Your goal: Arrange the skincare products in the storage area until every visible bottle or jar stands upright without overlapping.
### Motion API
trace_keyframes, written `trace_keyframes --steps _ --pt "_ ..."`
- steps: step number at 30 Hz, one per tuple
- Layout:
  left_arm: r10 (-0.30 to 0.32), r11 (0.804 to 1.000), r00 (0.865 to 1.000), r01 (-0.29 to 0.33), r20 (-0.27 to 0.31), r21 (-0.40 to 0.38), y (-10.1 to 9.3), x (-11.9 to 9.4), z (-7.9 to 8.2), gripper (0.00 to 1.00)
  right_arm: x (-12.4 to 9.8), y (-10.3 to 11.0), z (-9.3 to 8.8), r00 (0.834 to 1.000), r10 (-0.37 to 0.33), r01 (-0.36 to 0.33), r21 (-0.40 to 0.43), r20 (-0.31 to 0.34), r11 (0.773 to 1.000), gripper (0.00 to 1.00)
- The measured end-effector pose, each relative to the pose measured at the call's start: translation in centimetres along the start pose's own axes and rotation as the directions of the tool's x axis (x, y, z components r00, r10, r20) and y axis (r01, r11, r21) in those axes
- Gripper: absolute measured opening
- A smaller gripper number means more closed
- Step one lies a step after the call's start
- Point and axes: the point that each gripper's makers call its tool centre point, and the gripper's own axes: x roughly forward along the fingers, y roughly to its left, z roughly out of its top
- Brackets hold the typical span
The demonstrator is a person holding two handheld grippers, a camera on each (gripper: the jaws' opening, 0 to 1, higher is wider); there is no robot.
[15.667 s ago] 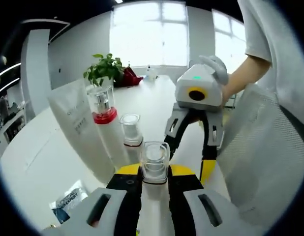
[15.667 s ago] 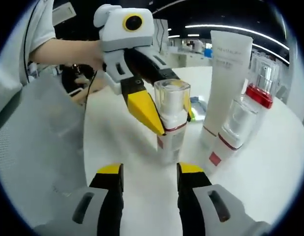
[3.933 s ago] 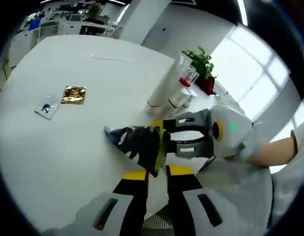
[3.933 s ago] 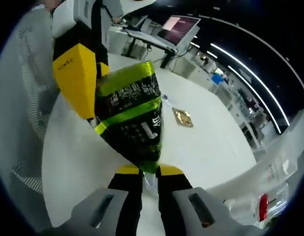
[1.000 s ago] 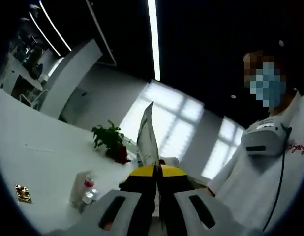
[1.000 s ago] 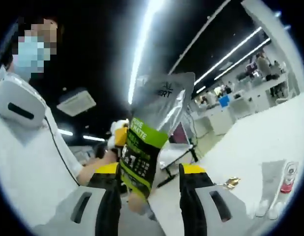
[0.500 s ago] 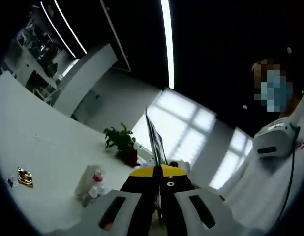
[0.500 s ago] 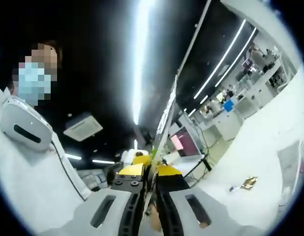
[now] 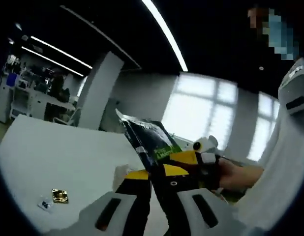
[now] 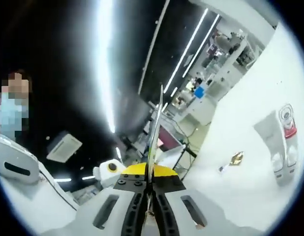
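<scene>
Sachet (image 9: 151, 142) pinched between both tools, high above the tabletop (image 9: 58, 162).
Left tool (image 9: 153, 178) and right tool (image 10: 149, 183) should lower it together beside the bottles (image 10: 282, 147).

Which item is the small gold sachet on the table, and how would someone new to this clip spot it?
Start from the big white table in the left gripper view and look to its near left part. The gold sachet lies flat there, right beside a pale blue-and-white sachet. Its shiny gold foil sets it apart; the dark green pouch is held up in the left gripper.
</scene>
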Motion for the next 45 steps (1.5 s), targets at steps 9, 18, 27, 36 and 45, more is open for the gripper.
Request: trace_keyframes --steps 9,18,27,36,45 --pt "-0.132 0.953 0.991 0.132 0.018 -0.274 -2.3 0.0 -0.7 0.19 0.5 2.0 -0.6 0.997 0.072 -0.071 0.035 -0.027 0.997 0.01" --pt "-0.041 0.905 0.999 0.035 -0.006 -0.425 -1.6 -0.7 -3.7 0.06 0.1 -0.1 -2.7 0.996 -0.025 0.029 0.051 -0.081 0.998 0.01" --pt "0.025 0.854 0.998 -0.054 -0.062 -0.518 -0.9 -0.9 -7.1 0.01 -0.6 -2.8 -5.2 0.975 -0.163 0.159 -0.038 -0.149 0.987 0.01" --pt "0.019 0.818 0.997 -0.060 -0.077 -0.572 -0.4 -0.7 -8.9 0.01 -1.1 -4.5 -5.8 0.970 -0.192 0.174 -0.125 -0.152 0.977 0.06" --pt "0.017 0.806 0.995 -0.070 -0.095 -0.588 1.0 0.0 -10.0 0.01 -1.4 -5.7 -4.6 0.979 -0.179 0.166 -0.126 -0.097 0.978 0.25"
